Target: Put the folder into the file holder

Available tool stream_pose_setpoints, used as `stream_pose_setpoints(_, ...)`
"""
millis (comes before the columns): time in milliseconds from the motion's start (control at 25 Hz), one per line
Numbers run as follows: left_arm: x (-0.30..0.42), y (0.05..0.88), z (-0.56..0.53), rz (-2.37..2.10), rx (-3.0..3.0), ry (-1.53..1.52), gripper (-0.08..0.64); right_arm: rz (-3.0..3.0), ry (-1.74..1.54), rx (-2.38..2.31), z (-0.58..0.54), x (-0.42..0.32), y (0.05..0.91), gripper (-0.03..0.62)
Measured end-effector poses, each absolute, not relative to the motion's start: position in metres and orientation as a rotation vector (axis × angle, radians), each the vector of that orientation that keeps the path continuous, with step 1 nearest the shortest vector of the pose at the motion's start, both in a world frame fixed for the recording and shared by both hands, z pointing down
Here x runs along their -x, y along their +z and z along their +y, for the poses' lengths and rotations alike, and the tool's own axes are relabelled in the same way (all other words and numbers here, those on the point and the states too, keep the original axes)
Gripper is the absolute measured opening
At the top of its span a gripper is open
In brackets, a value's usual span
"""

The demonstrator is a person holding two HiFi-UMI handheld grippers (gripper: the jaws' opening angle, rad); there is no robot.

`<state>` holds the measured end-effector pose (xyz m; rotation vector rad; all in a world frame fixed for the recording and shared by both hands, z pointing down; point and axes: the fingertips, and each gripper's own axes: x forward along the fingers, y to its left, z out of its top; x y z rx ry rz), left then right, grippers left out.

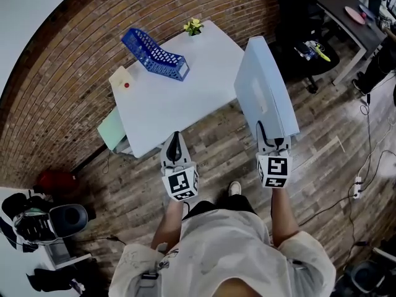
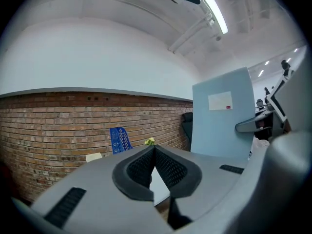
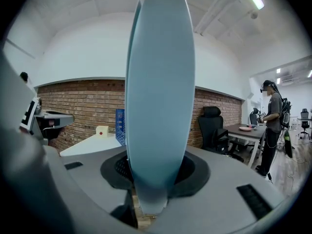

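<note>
A pale blue folder point(image 1: 263, 91) stands upright in the air off the table's right edge, my right gripper point(image 1: 273, 142) shut on its near bottom edge. In the right gripper view the folder point(image 3: 160, 106) rises edge-on between the jaws. From the left gripper view the folder point(image 2: 222, 116) shows its broad face with a white label. The blue mesh file holder point(image 1: 154, 54) lies at the far side of the white table point(image 1: 179, 98). My left gripper point(image 1: 176, 142) hangs at the table's near edge, jaws shut and holding nothing.
A small yellow-flowered plant point(image 1: 193, 26) and a cream block with a red dot point(image 1: 122, 79) sit on the table. A green box point(image 1: 112, 130) stands below its left side. A black office chair point(image 1: 303, 23) and a desk point(image 1: 349, 17) are at right. A person point(image 3: 270, 126) stands far right.
</note>
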<state>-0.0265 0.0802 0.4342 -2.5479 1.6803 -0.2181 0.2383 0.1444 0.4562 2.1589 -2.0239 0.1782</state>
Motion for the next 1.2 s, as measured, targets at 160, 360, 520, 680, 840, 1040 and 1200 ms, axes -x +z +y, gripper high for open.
stream_pose_setpoints(160,0.016,0.435,0.067,1.691,2.548,-0.200,0.008,-2.025,0.179,-2.153,0.132,-0.248,0.459,0.158)
stream_pose_setpoints(360,0.017,0.439,0.044,1.721,2.544,-0.183,0.008,-2.038,0.161,-2.133,0.104,-0.250,0.460,0.158)
stream_pose_setpoints(520,0.020,0.449,0.019,1.757,2.546,-0.183,0.008,-2.055,0.134,-2.117,0.076,-0.250,0.459,0.158)
stream_pose_setpoints(680,0.022,0.457,-0.015,1.796,2.545,-0.169,0.008,-2.064,0.098,-2.081,0.035,-0.249,0.457,0.158)
stream_pose_setpoints(840,0.025,0.463,-0.059,1.844,2.529,-0.160,0.008,-2.102,0.063,-2.021,-0.019,-0.240,0.455,0.158)
stream_pose_setpoints(1040,0.036,0.461,-0.113,1.903,2.496,-0.146,0.008,-2.154,0.030,-1.974,-0.088,-0.230,0.447,0.156)
stream_pose_setpoints(1200,0.056,0.462,-0.152,1.978,2.462,-0.135,0.008,-2.185,0.016,-1.931,-0.137,-0.216,0.442,0.156)
